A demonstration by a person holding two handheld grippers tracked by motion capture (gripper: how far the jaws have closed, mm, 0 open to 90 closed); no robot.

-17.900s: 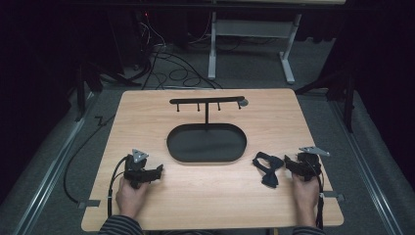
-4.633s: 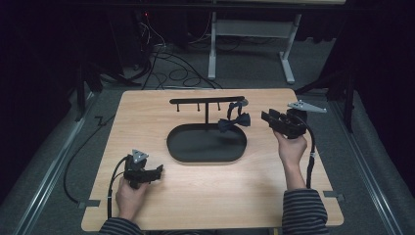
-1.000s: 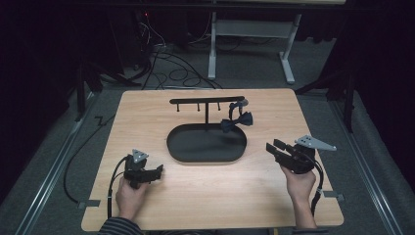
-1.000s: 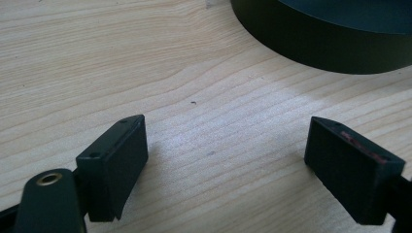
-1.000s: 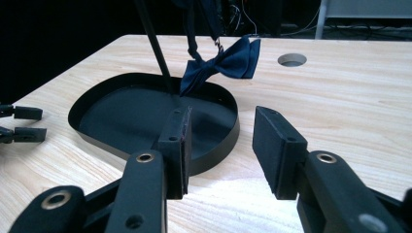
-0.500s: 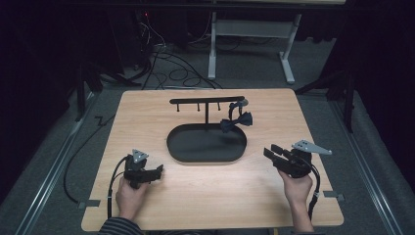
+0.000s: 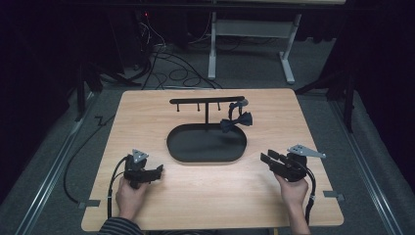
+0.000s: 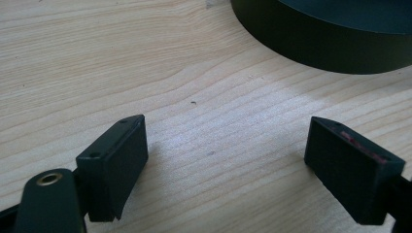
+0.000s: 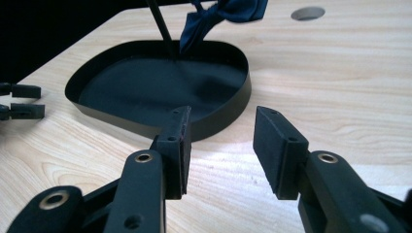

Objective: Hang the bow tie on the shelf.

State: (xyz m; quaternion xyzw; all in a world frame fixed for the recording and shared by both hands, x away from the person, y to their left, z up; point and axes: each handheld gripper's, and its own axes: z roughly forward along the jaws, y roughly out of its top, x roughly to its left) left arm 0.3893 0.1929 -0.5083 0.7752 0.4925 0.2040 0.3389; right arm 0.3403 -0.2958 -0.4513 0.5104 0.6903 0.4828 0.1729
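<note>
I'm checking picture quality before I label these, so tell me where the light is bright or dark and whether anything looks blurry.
High view: the table is evenly lit, its surroundings nearly black. Left gripper view: a pale glare patch on the wood between the open jaws, the tray wall dark and soft. Right gripper view: the near jaws are slightly blurred, the bow tie hanging above the tray is cut off by the top edge.

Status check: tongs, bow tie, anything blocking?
Left tongs open, empty, resting on table. Right tongs open, empty, low beside the tray. Bow tie hangs from the stand. Nothing in the way.
</note>
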